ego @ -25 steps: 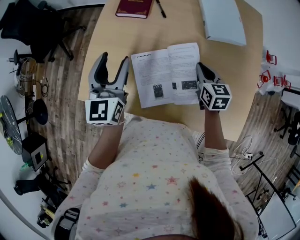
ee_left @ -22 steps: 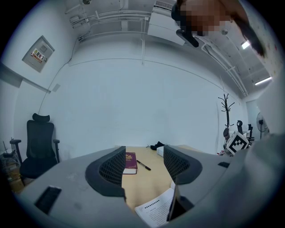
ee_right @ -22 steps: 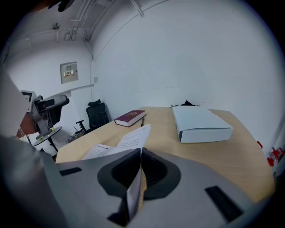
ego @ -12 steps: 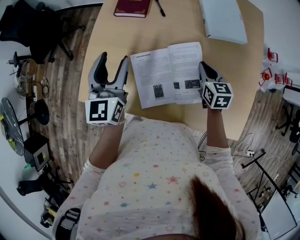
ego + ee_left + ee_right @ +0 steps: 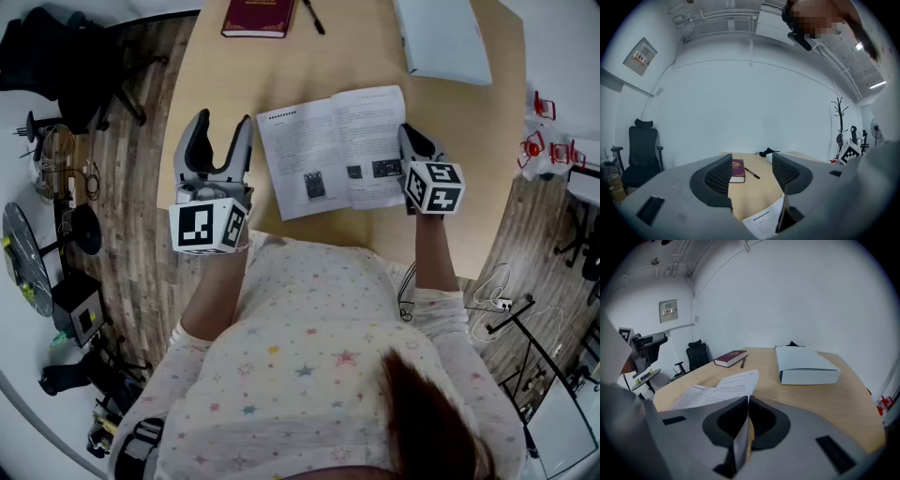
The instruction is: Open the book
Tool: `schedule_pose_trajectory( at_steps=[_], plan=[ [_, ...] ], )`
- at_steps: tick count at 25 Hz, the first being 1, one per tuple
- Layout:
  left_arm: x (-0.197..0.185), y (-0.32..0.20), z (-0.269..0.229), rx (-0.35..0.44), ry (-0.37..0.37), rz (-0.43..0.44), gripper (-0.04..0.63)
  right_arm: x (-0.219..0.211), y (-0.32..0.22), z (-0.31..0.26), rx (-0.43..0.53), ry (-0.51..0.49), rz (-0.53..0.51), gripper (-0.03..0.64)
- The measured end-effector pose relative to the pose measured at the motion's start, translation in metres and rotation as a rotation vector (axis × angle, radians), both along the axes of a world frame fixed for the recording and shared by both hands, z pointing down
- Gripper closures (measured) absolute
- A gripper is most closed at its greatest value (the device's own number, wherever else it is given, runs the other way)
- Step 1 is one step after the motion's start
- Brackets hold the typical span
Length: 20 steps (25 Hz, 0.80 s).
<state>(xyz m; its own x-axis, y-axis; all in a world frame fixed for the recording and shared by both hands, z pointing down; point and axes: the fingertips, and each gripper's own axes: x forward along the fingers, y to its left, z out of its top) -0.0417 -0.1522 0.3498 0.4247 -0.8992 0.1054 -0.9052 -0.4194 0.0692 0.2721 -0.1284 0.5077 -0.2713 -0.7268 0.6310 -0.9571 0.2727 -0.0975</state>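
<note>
While the book (image 5: 328,150) lies spread open and face up near the front edge of the counter (image 5: 361,52), the right tool (image 5: 747,398) has its 2 jaws pressed together on the right-hand edge of the book; the right gripper view shows a thin sheet pinched between the pads and standing on edge there. From the head view this tool sits at the book's lower right corner, with its marker cube towards the person.

At the other side, the left tool (image 5: 751,164) is wide open with nothing between its jaws. It is held just beside the book's left edge, above the counter's left rim. In the left gripper view a corner of the printed page shows low down beside the right jaw; whether it touches that jaw I cannot tell.

Both open pages carry text, and small dark pictures sit near their lower part.

Farther back on the counter lie a closed maroon book (image 5: 258,17) with a pen (image 5: 312,16) just beside it, and a white box (image 5: 442,39) to the right, all well apart from the open book. Off the counter, 1 black office chair (image 5: 66,47) stands on the wooden floor at the left.
</note>
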Motion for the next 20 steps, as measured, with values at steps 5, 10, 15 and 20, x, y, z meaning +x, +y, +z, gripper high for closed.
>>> schedule_pose_trajectory(
  at_steps=[5,10,15,20],
  plan=[
    [0.003,-0.001,0.003,-0.009,-0.005,0.004,0.33,0.006,-0.002,0.005,-0.007,0.012,0.004,0.606],
    [0.007,-0.001,0.006,-0.017,-0.011,0.003,0.331,0.011,-0.004,0.01,-0.01,0.018,0.001,0.606],
    [0.01,-0.003,0.01,-0.028,-0.016,-0.001,0.33,0.015,-0.007,0.015,-0.019,0.019,0.0,0.606],
    [0.012,-0.003,0.011,-0.033,-0.021,-0.007,0.33,0.02,-0.01,0.02,-0.028,0.026,-0.003,0.606]
  ],
)
